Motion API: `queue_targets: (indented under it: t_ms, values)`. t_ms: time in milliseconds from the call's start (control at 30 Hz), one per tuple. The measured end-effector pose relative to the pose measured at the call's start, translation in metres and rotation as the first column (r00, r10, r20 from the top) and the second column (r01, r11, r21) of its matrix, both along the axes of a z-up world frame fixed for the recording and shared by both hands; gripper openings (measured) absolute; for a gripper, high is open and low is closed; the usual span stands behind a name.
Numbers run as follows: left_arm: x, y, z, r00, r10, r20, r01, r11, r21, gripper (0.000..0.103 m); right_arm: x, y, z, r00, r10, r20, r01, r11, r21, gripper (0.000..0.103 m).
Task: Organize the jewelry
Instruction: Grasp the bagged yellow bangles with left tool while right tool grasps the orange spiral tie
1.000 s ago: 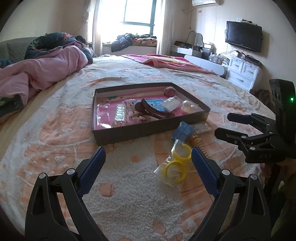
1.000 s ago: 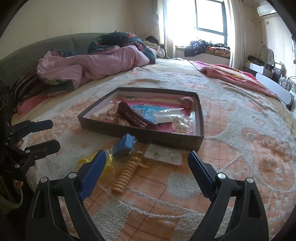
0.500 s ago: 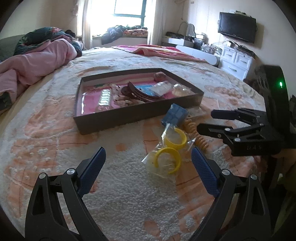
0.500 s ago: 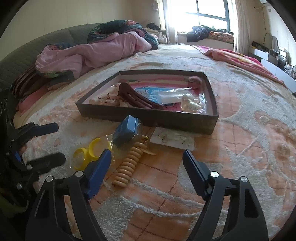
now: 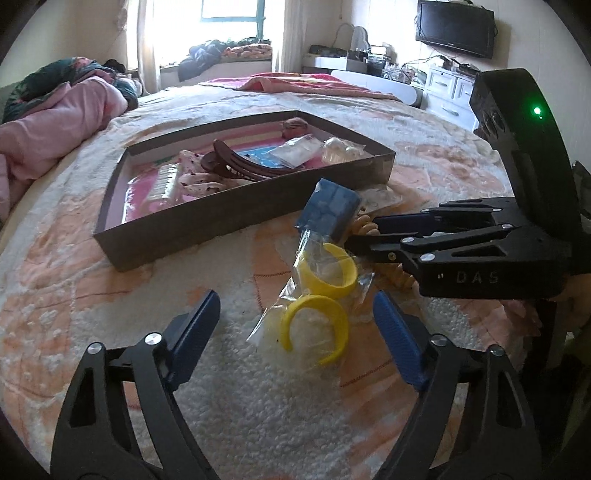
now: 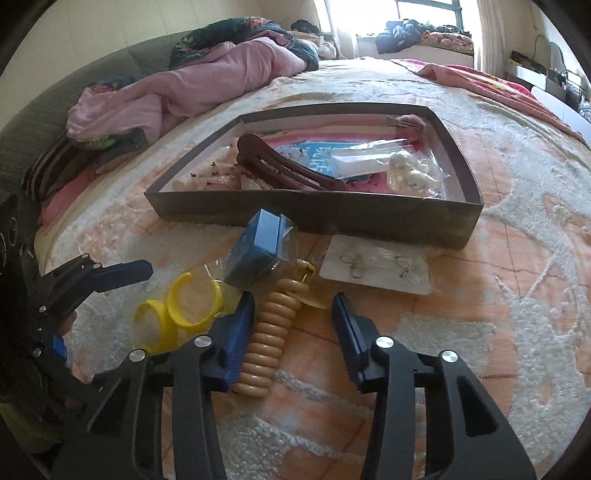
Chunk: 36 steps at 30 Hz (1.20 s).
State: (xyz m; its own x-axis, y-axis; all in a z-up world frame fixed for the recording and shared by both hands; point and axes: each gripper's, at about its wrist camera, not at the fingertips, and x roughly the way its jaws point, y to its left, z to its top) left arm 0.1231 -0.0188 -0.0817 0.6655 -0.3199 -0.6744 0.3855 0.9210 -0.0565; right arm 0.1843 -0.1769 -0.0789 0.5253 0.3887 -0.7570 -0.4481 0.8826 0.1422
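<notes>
Right gripper (image 6: 293,325) fingers apart, straddling tan ribbed coil bracelet (image 6: 269,339); left gripper (image 5: 295,325) fingers apart over bagged yellow plastic bangles (image 5: 321,306). Risk: grippers collide; slippery bag slips.

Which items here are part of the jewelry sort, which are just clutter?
Job:
- shallow brown cardboard tray
- yellow plastic bangles in a clear bag
- small blue box
- tan coiled bracelet
- white earring card

Clutter:
- rumpled pink quilt
- wall-mounted black TV
</notes>
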Motion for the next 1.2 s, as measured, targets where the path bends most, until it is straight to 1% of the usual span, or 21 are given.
queue_targets:
  t_ms: [33, 133, 200, 233, 400, 567, 800, 933, 1200]
  values:
    - [0.001, 0.000, 0.000, 1.000, -0.002, -0.002, 0.002, 1.000, -0.003, 0.072, 0.000, -0.001, 0.000, 1.000, 0.000, 0.001, 0.000, 1.000, -0.001, 0.039]
    - [0.007, -0.002, -0.002, 1.000, -0.007, -0.017, 0.007, 1.000, -0.007, 0.058, -0.001, -0.002, -0.001, 1.000, -0.003, 0.007, 0.003, 1.000, -0.008, 0.037]
    - [0.009, -0.003, -0.004, 1.000, -0.009, -0.029, 0.009, 1.000, -0.009, 0.046, -0.002, -0.004, 0.000, 1.000, -0.004, 0.009, 0.004, 1.000, -0.011, 0.036]
    - [0.009, -0.003, -0.004, 0.999, -0.011, -0.033, 0.010, 1.000, -0.013, 0.042, -0.003, -0.005, 0.000, 1.000, -0.006, 0.014, 0.006, 1.000, -0.018, 0.035]
    - [0.009, 0.001, -0.004, 0.999, -0.007, -0.044, 0.006, 1.000, -0.026, 0.034, -0.007, -0.012, 0.002, 1.000, -0.016, 0.024, 0.016, 0.999, -0.031, 0.032]
    - [0.006, 0.002, -0.003, 0.999, 0.000, -0.048, -0.001, 1.000, -0.023, 0.033, -0.013, -0.020, 0.004, 0.999, -0.029, 0.037, 0.031, 0.999, -0.041, 0.031]
    - [0.001, 0.007, 0.004, 0.999, 0.020, -0.046, -0.022, 0.999, -0.042, 0.033, -0.017, -0.036, 0.008, 0.997, -0.065, 0.040, 0.066, 0.998, -0.014, 0.031]
    - [0.000, 0.011, 0.012, 0.999, 0.036, -0.031, -0.038, 0.998, -0.059, 0.033, -0.017, -0.045, 0.012, 0.995, -0.088, 0.043, 0.089, 0.996, -0.003, 0.031]
    - [0.003, 0.012, 0.029, 0.998, 0.060, 0.008, -0.059, 0.996, -0.073, 0.033, -0.019, -0.055, 0.028, 0.990, -0.110, 0.086, 0.109, 0.994, 0.010, 0.031]
